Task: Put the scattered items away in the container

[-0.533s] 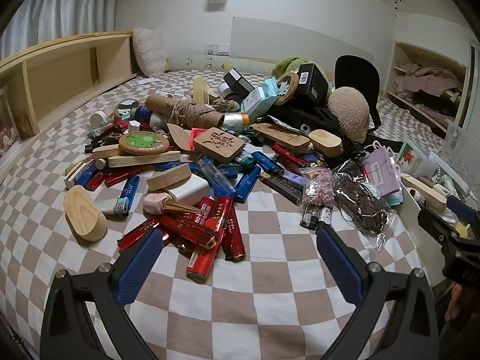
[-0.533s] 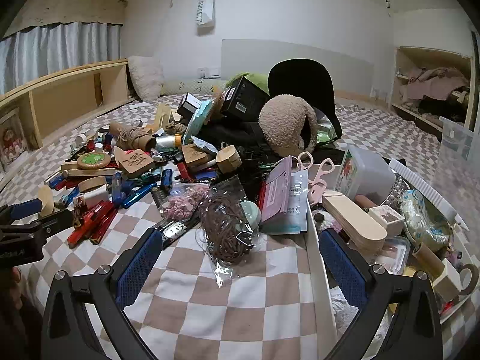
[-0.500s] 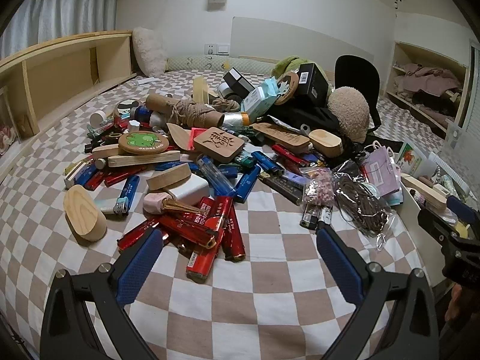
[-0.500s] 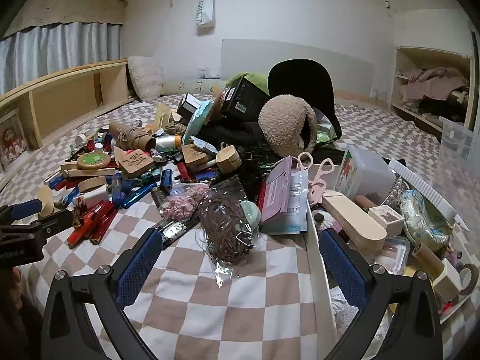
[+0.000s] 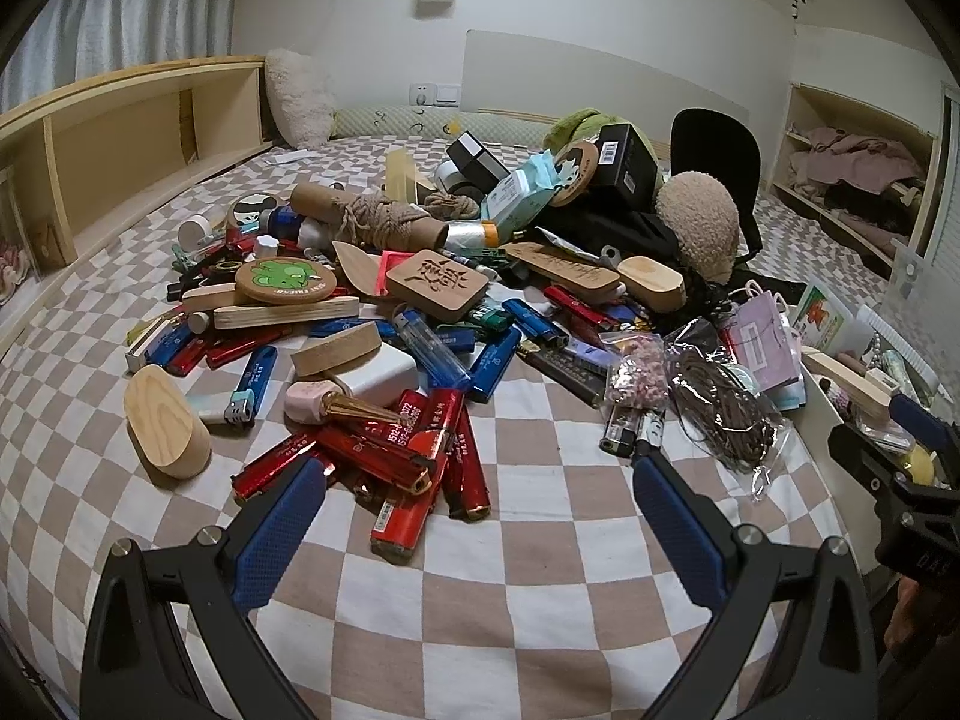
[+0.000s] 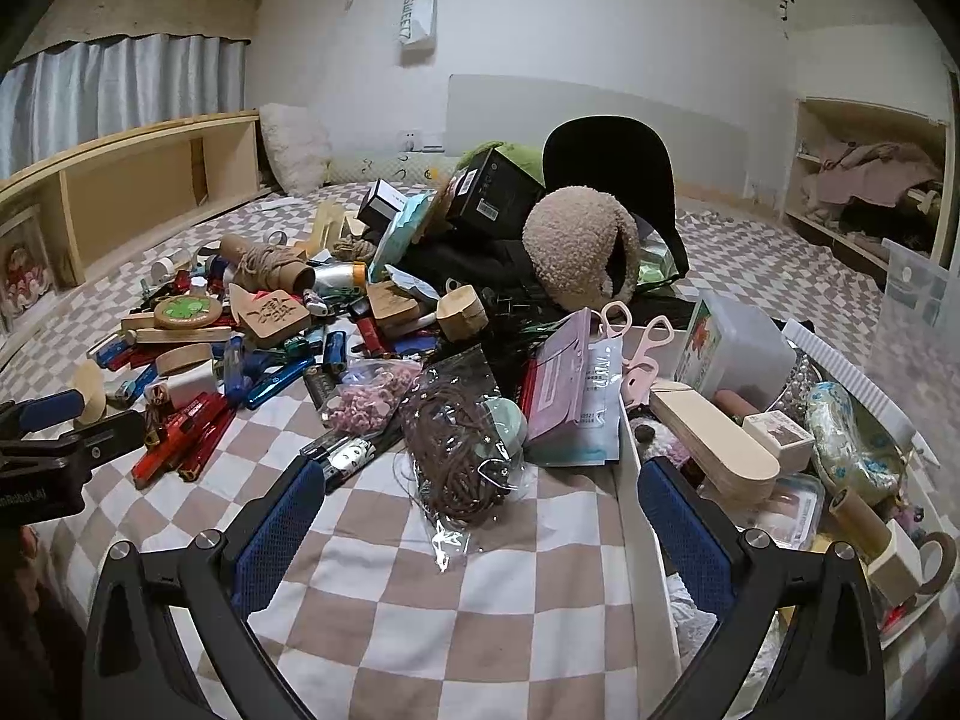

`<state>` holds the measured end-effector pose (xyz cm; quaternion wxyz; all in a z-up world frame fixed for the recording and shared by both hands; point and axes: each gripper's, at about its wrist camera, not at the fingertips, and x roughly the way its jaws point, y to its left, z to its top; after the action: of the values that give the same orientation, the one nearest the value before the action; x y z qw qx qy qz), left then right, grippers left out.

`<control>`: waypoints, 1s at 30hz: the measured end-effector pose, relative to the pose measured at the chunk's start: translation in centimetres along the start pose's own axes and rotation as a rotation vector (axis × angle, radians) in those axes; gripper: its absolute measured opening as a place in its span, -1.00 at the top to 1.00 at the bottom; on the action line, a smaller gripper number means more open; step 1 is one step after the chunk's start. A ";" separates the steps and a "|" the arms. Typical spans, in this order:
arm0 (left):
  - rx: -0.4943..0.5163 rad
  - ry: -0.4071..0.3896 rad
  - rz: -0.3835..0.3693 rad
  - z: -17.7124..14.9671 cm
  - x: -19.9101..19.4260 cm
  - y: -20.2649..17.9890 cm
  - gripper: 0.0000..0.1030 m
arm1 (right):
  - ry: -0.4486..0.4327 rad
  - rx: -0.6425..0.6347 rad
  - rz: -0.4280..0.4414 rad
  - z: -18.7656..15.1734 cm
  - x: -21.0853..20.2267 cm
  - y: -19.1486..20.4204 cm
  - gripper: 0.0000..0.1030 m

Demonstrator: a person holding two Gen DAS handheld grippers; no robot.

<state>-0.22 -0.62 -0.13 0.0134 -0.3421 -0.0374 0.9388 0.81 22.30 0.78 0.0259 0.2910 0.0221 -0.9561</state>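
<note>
Pick not yet begun: we hold left tool (image 5: pixel 474 471) and right tool (image 6: pixel 480 474) wide open, empty. Next, probably, red lighters (image 5: pixel 414 450) into container (image 6: pixel 642 516).

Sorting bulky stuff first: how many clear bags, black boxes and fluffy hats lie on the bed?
Clear bags: 2 (bead bag, cord bag)
Black boxes: 2 (small box, big box)
Fluffy hats: 1 (hat)
Total: 5
</note>
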 end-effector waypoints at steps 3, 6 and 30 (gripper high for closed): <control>0.002 0.002 -0.001 0.1 0.0 0.2 -1.00 | -0.001 0.003 0.002 0.0 0.0 -0.1 -1.00; 0.006 0.003 -0.004 0.1 0.0 0.3 -1.00 | 0.001 -0.001 -0.001 0.0 0.0 0.0 -1.00; -0.002 0.010 -0.004 0.0 0.2 0.2 -1.00 | 0.008 -0.003 0.004 -0.3 0.1 0.3 -1.00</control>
<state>-0.41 -0.80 -0.28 0.0151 -0.3468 -0.0390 0.9370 0.90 21.99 0.43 0.0279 0.2947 0.0230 -0.9549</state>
